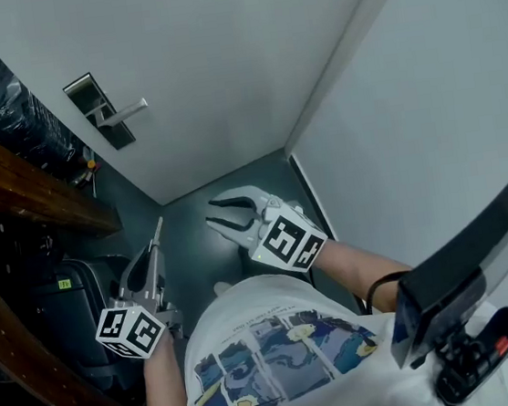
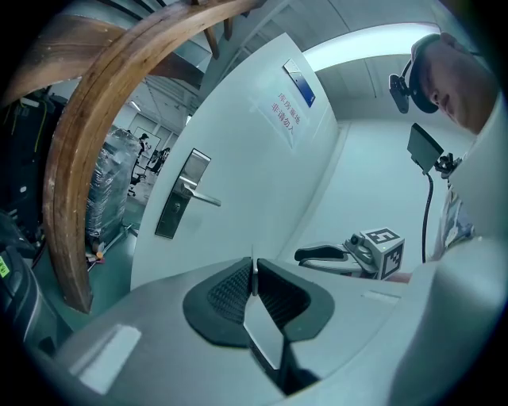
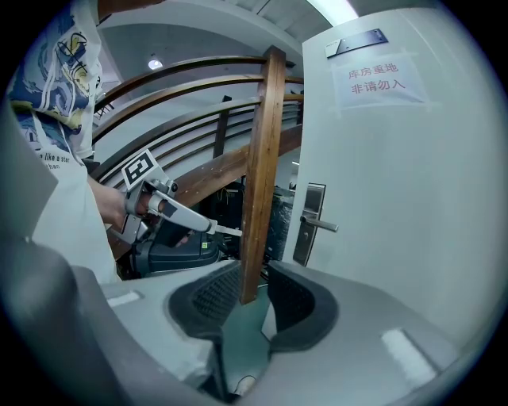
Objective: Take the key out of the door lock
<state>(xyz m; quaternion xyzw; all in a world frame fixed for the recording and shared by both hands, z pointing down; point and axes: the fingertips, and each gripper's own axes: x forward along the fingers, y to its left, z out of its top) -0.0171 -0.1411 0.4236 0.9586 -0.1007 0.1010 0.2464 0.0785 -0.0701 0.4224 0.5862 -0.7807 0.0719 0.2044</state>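
Observation:
The white door carries a steel lock plate (image 1: 98,111) with a lever handle (image 1: 125,112); both also show in the left gripper view, lock plate (image 2: 178,200), and the right gripper view, lock plate (image 3: 309,224). My left gripper (image 1: 153,250) is shut on a thin pale key (image 1: 158,226), held well short of the lock. The key (image 3: 228,231) pokes forward from its closed jaws, key (image 2: 253,268) edge-on between the pads. My right gripper (image 1: 211,214) hangs open in front of the door with nothing between its fingers.
A curved wooden handrail (image 1: 23,189) and a wooden post (image 3: 263,174) stand at the left. A dark case (image 1: 71,303) sits on the floor beneath them. A white wall (image 1: 423,85) closes the right side. A paper notice (image 3: 377,79) hangs on the door.

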